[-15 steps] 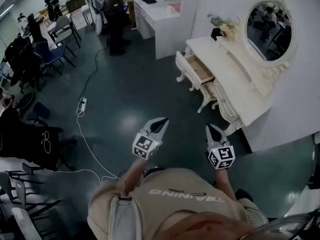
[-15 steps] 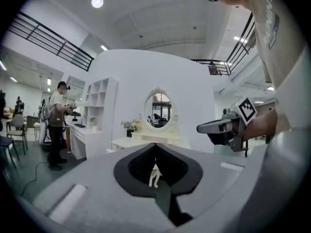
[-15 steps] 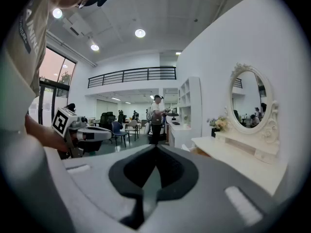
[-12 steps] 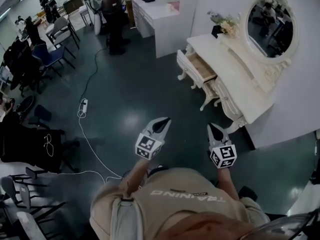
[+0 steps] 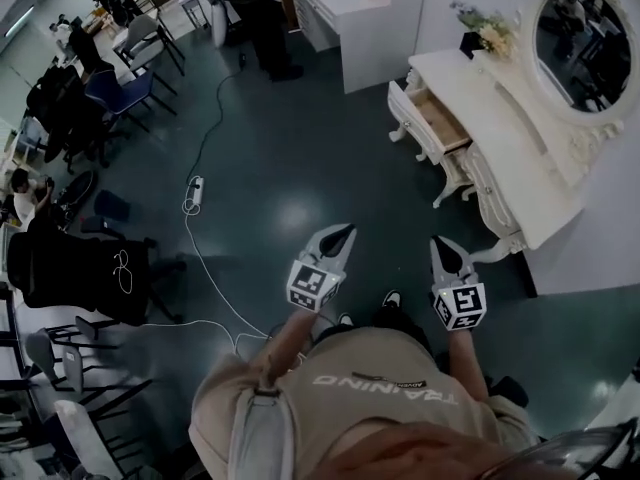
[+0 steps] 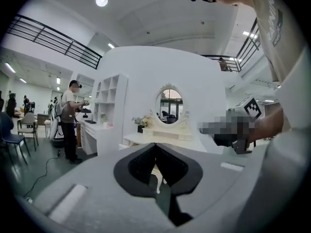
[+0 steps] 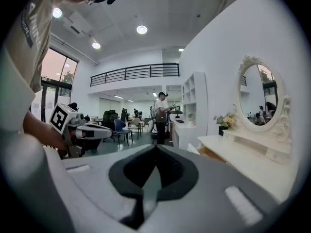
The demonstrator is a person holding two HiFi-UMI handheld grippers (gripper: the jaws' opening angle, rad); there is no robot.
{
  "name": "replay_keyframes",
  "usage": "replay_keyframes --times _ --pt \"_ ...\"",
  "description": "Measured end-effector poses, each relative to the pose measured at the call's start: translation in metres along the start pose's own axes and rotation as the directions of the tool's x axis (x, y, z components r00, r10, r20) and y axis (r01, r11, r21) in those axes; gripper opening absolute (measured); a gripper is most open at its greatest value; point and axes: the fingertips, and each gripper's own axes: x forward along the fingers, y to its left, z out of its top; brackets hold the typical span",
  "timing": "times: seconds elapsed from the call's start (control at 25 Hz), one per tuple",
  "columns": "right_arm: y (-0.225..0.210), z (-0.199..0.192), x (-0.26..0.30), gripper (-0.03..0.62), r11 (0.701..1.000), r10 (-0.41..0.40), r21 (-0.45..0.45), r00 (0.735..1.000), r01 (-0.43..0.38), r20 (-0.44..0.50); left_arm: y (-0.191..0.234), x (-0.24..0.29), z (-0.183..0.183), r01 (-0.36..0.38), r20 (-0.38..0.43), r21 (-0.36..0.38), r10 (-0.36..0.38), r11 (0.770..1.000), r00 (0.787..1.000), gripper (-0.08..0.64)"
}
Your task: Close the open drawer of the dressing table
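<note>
The white dressing table with its oval mirror stands against the wall at the upper right. Its far-end drawer is pulled out, showing a wooden inside. Both grippers hang over the dark floor, well short of the table. The left gripper is shut and holds nothing. To its right, the right gripper is also shut and empty. From the right gripper view, the open drawer lies ahead to the right of the shut jaws. In the left gripper view the table shows beyond the shut jaws.
A power strip and its cable trail across the floor at left. Chairs crowd the left edge. A person stands by a white desk unit at the top. Flowers sit on the table's far end.
The head view has shifted, so the dressing table now sits further right and higher in frame. Both grippers stay shut and have drifted slightly right and down.
</note>
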Motion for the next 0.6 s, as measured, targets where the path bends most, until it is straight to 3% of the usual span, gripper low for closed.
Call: replay_keyframes --times 0.28,0.44,0.6 --pt "-0.061 -0.003 0.038 -0.002 0.999 0.050 0.011 0.999 -0.050 0.018 0.001 0.056 0.029 -0.053 -0.003 0.037 0.053 0.998 0.999 0.006" --pt "-0.094 -0.008 0.060 -0.002 0.995 0.093 -0.048 0.996 -0.092 0.011 0.006 0.090 0.044 -0.128 0.017 0.120 0.127 0.984 0.992 0.006" --pt "-0.122 -0.013 0.083 -0.002 0.988 0.155 -0.019 0.988 -0.154 0.009 0.005 0.119 0.054 -0.178 0.027 0.079 0.177 0.981 0.984 0.006"
